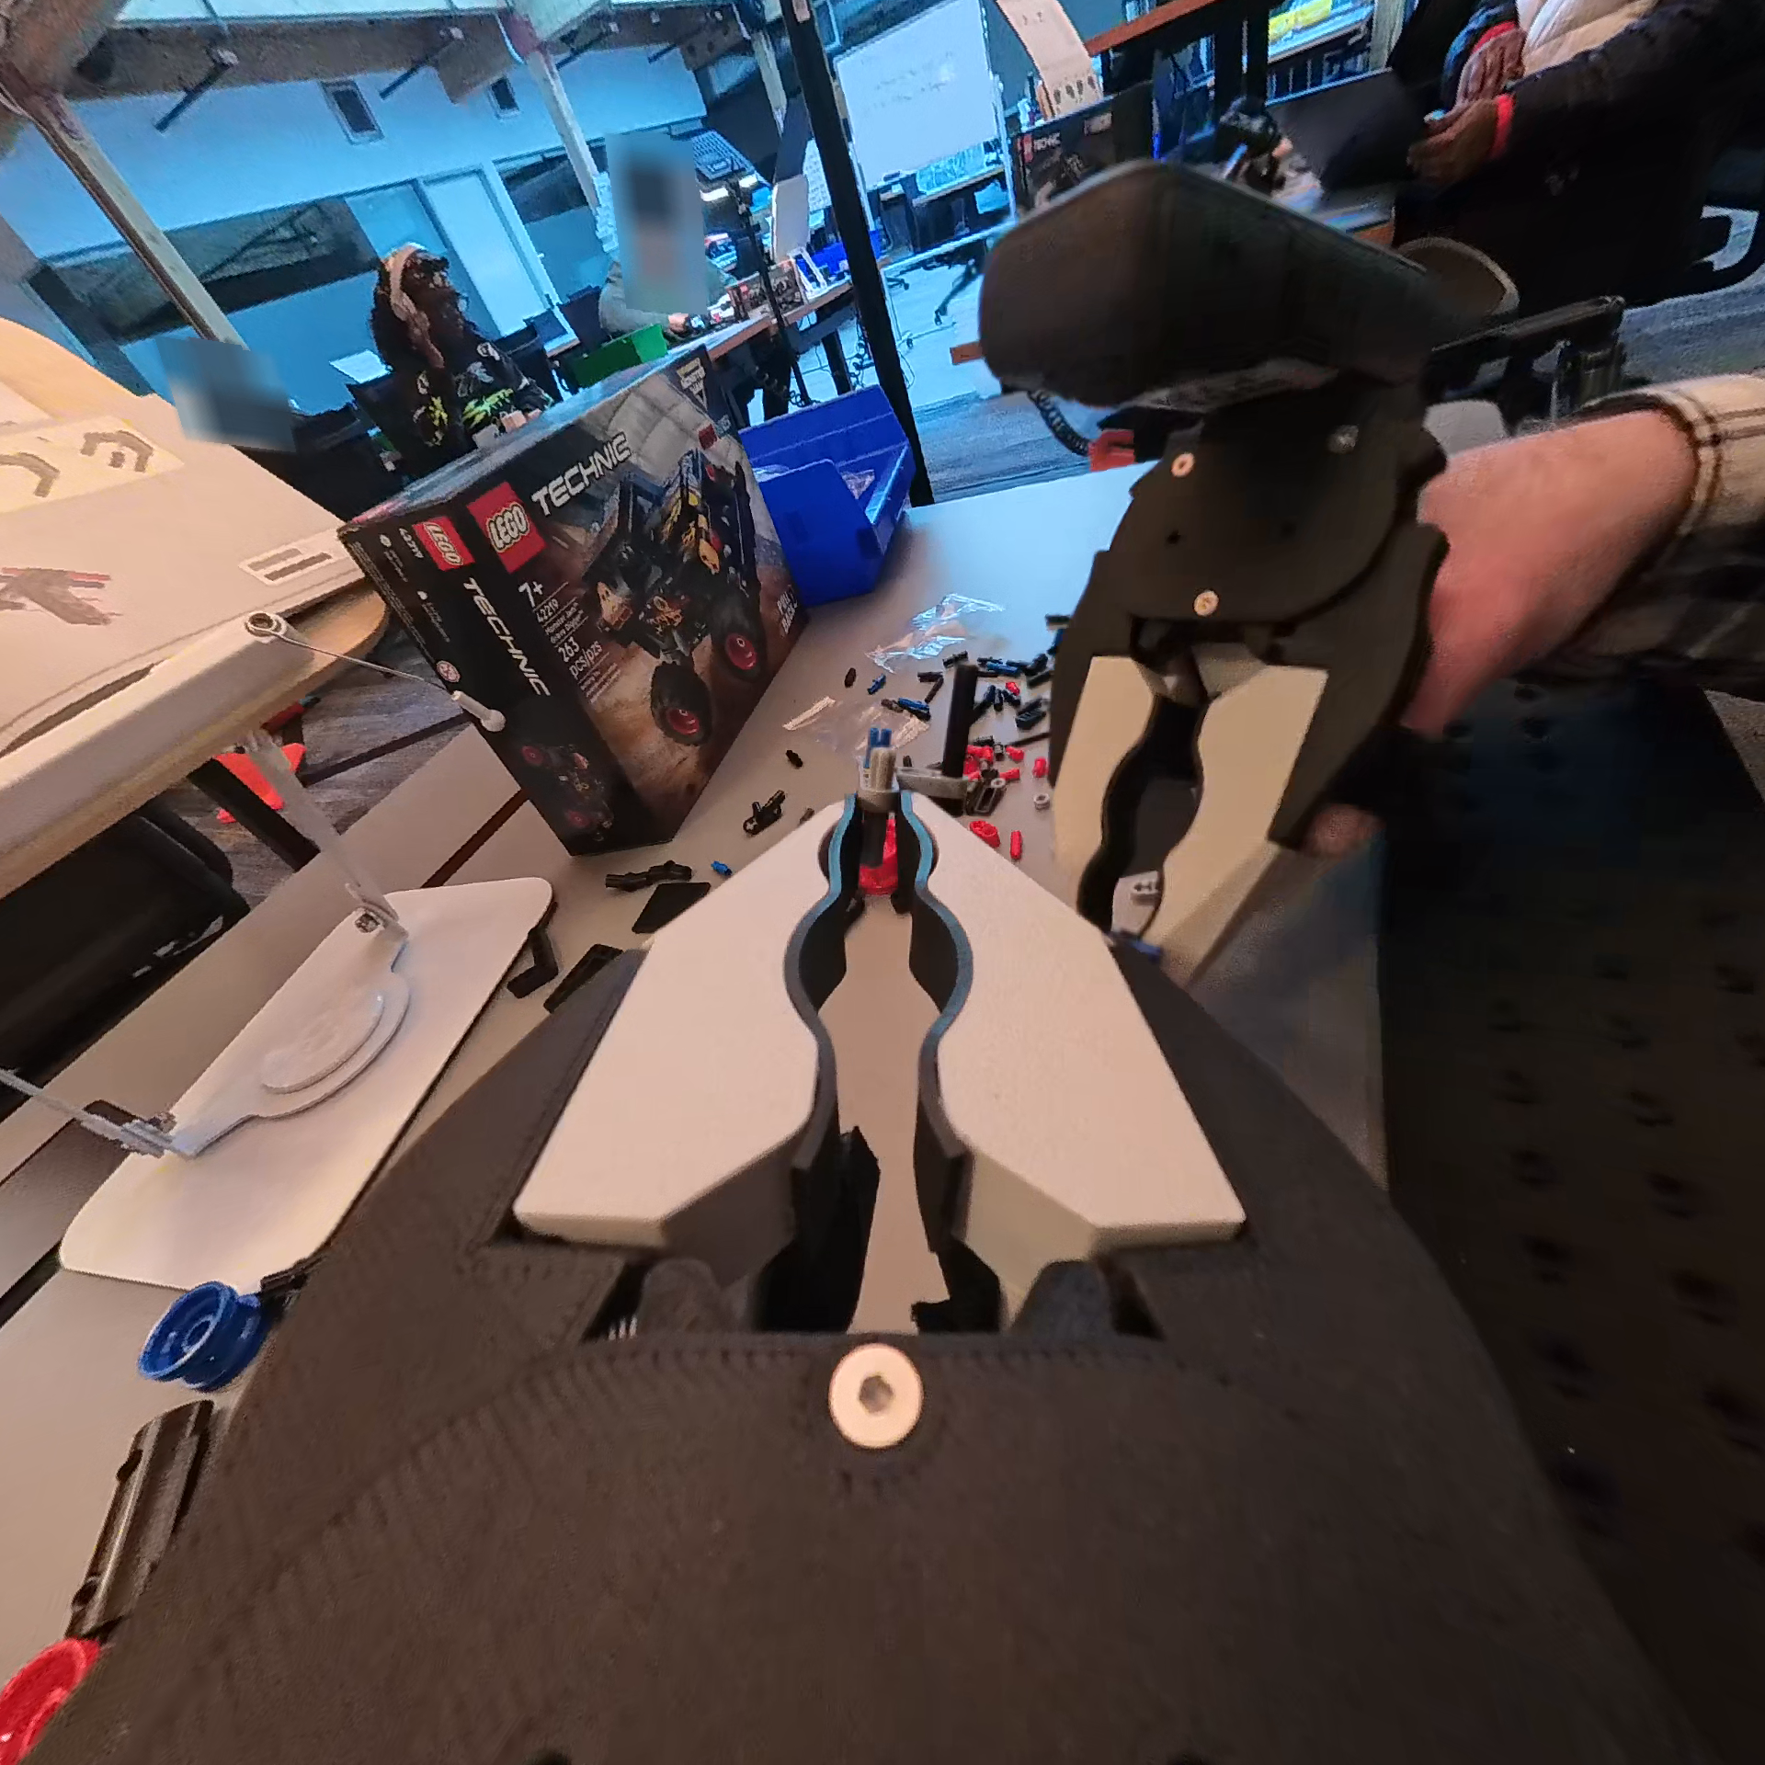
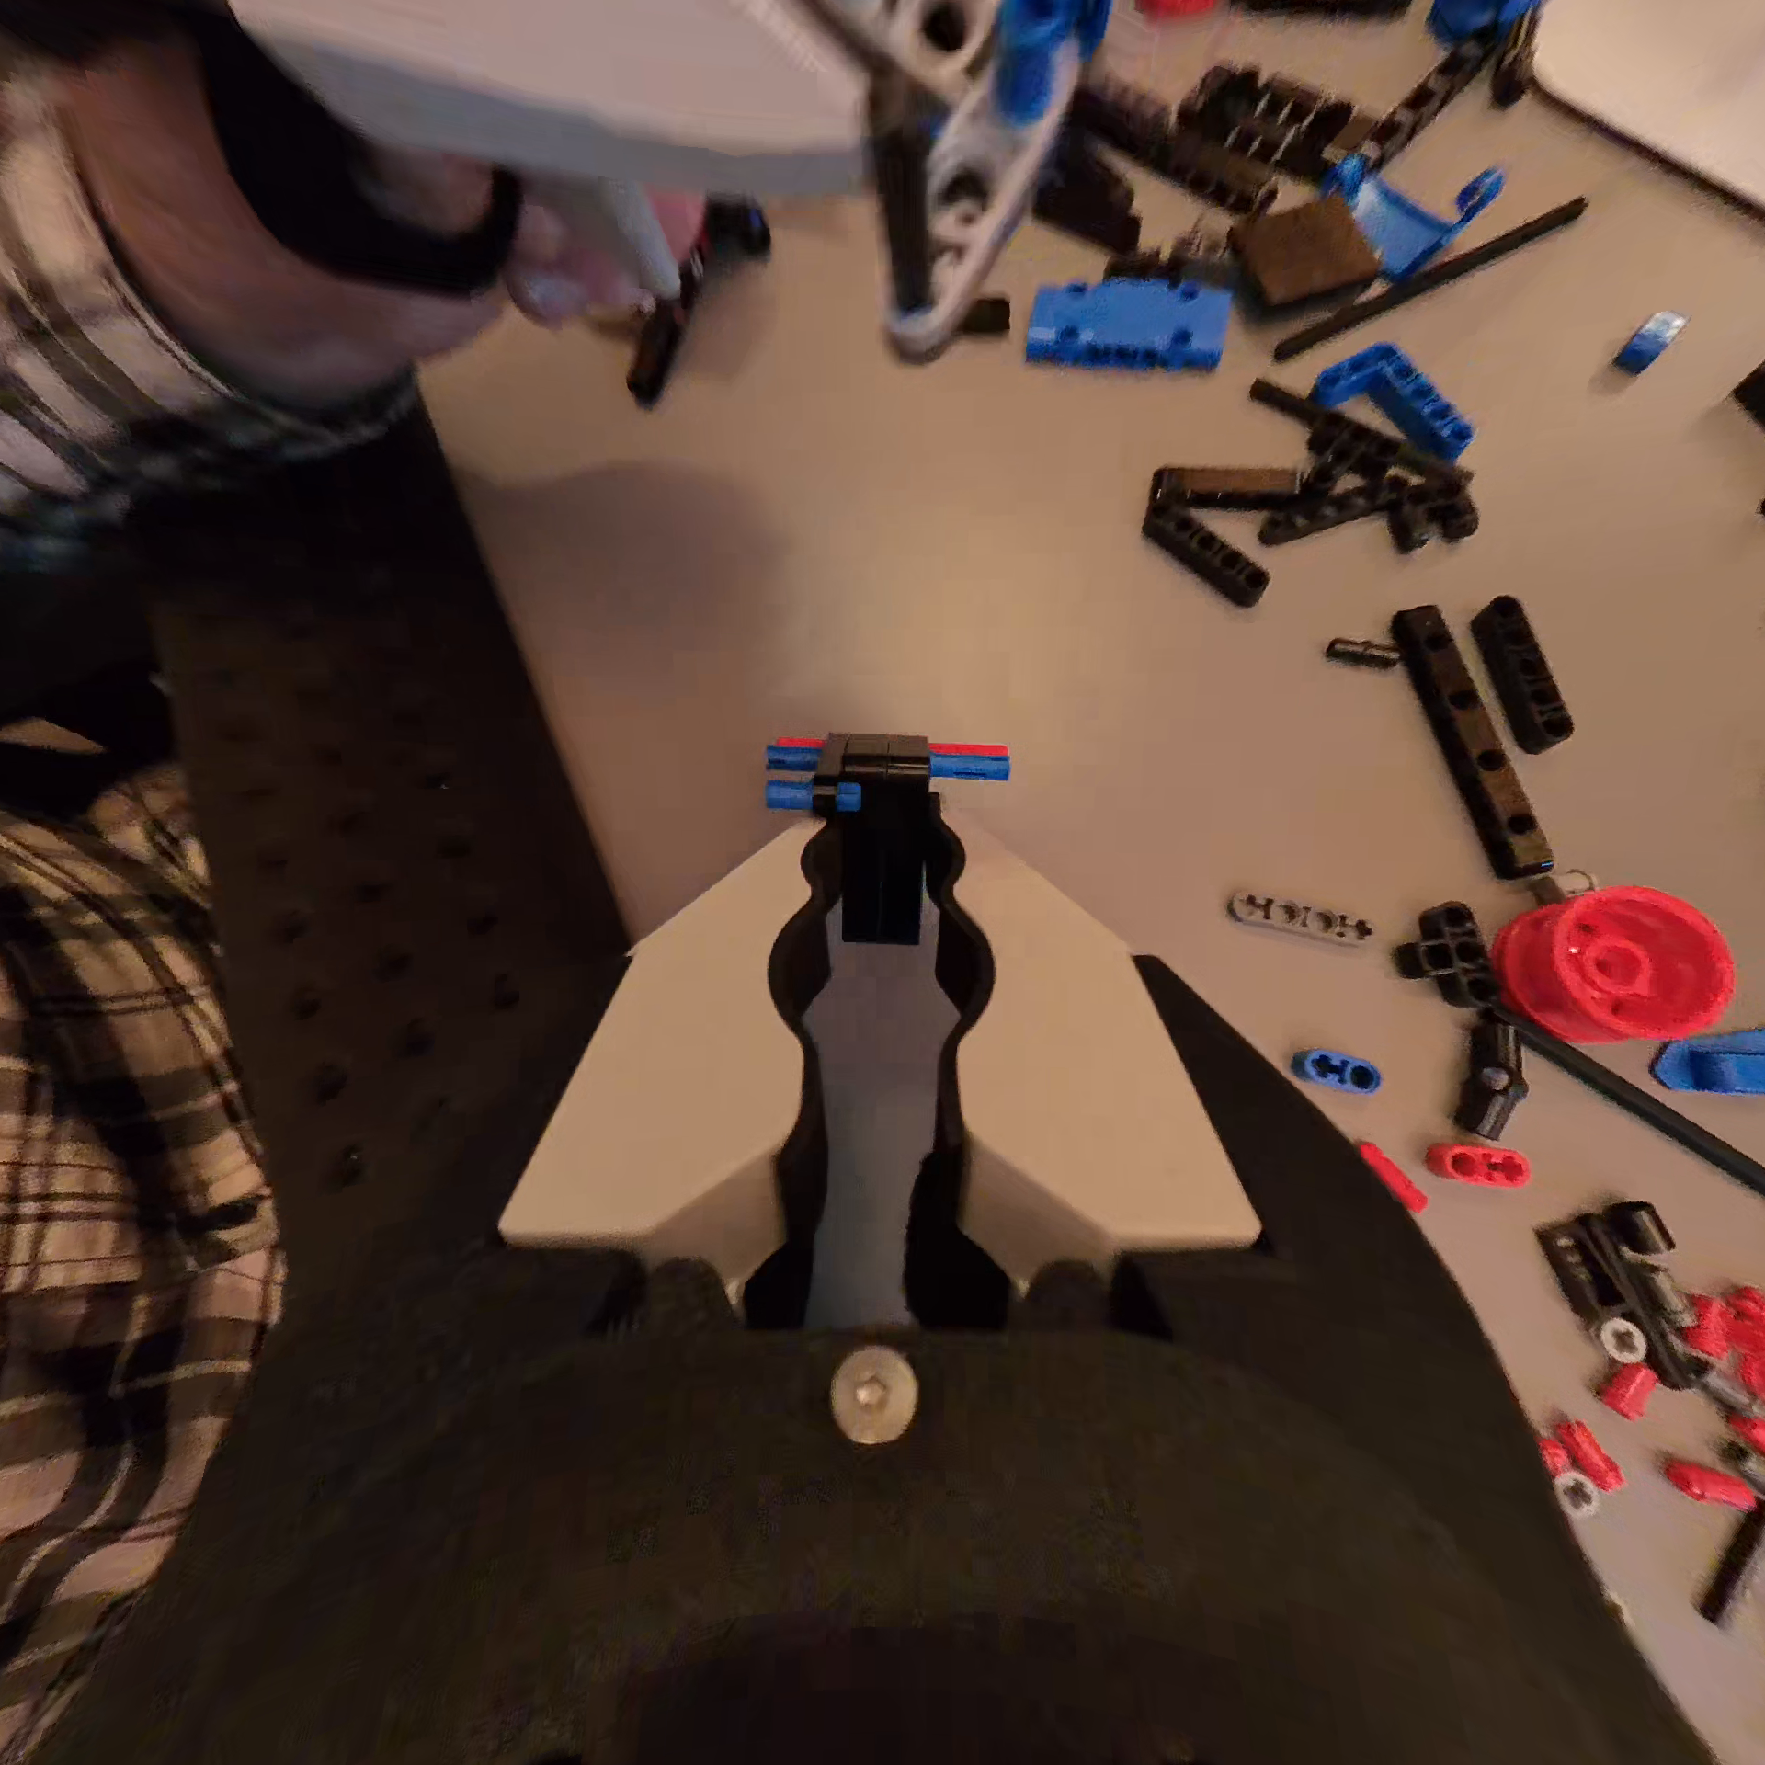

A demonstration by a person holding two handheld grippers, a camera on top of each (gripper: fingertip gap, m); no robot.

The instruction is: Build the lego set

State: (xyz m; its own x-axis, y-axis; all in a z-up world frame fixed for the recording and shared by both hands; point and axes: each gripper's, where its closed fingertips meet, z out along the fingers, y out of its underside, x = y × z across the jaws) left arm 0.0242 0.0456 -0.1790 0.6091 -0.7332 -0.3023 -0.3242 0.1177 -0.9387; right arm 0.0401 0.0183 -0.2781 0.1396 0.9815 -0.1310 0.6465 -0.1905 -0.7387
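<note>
Your left gripper (image 1: 874, 840) squeezes small build (image 1: 881, 778): grey and blue bits on black stick, red bit low between fingers. Your right gripper (image 2: 874, 840) squeezes black block (image 2: 874, 812) with blue and red pins poking out sides, held above tabletop (image 2: 955, 621). Truck barely begun. Only tiny chunks joined. Lots left: loose black beams (image 2: 1466, 740), blue beam (image 2: 1127, 325), red wheel (image 2: 1614, 965), red pins all lie spread on tabletop. Set box (image 1: 583, 621) stands at back. Next, looks like you join two held bits.

Each black hand-held gripper (image 1: 874, 812) has pale grey fingers (image 1: 726, 1041), a silver screw (image 1: 875, 1395), plaid sleeve (image 1: 1710, 516) behind.
</note>
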